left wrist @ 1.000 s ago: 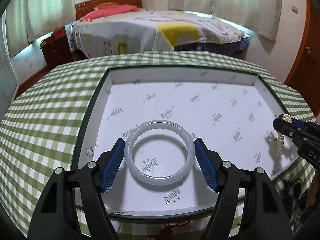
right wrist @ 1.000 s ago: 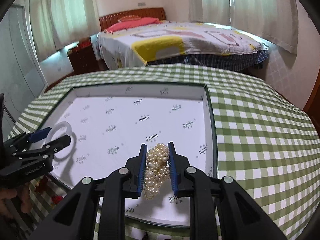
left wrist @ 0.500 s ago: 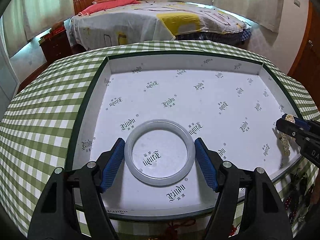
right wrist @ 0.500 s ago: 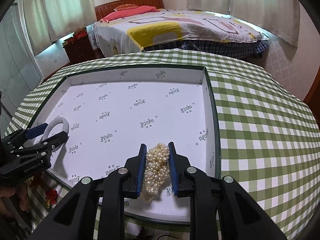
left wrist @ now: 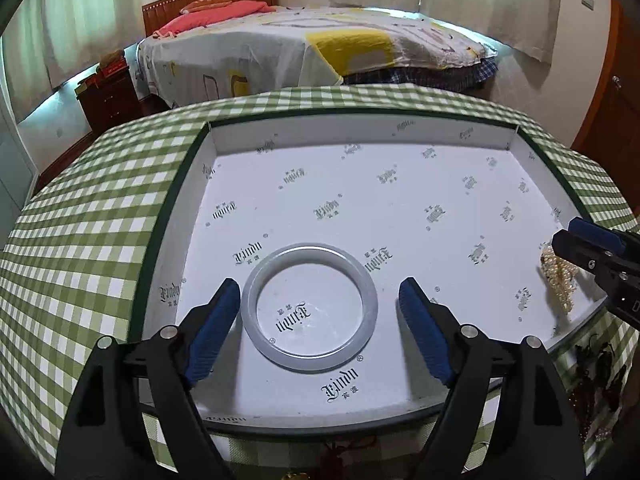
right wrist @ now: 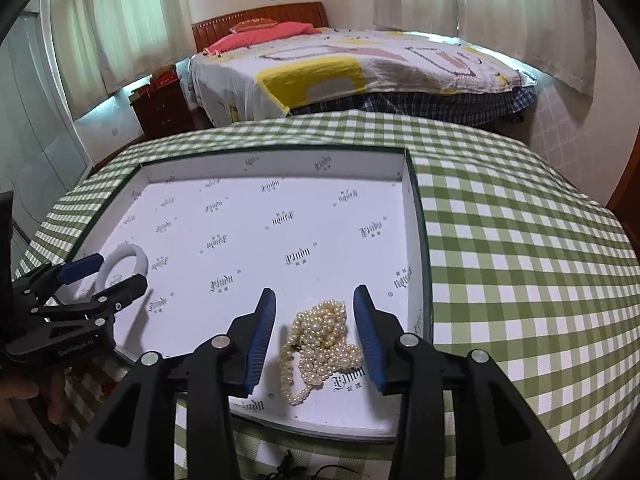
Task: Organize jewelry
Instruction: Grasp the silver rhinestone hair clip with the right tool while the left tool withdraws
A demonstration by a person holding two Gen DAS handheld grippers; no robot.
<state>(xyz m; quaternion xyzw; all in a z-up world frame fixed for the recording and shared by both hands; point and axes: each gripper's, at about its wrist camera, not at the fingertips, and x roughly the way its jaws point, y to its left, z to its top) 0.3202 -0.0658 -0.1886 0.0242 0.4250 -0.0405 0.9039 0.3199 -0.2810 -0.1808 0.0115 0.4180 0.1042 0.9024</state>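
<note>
A pale translucent bangle (left wrist: 310, 306) lies flat on the floor of a shallow white box (left wrist: 360, 136). My left gripper (left wrist: 318, 298) is open, its blue pads on either side of the bangle and apart from it. A heap of pearl strands (right wrist: 320, 342) lies on the box floor near the front right corner. My right gripper (right wrist: 314, 308) is open with the pearls between its pads, untouched. The bangle also shows in the right wrist view (right wrist: 124, 266), and the pearls in the left wrist view (left wrist: 560, 282).
The box (right wrist: 418, 216) sits on a table with a green checked cloth (right wrist: 520, 248). Dark and red jewelry pieces (left wrist: 600, 376) lie on the cloth in front of the box. A bed (left wrist: 304, 48) and a wooden cabinet (left wrist: 108, 98) stand behind the table.
Both grippers have opened. The bangle and the pearls, held before, now lie loose on the box floor. Both grippers have come lower over the box.
</note>
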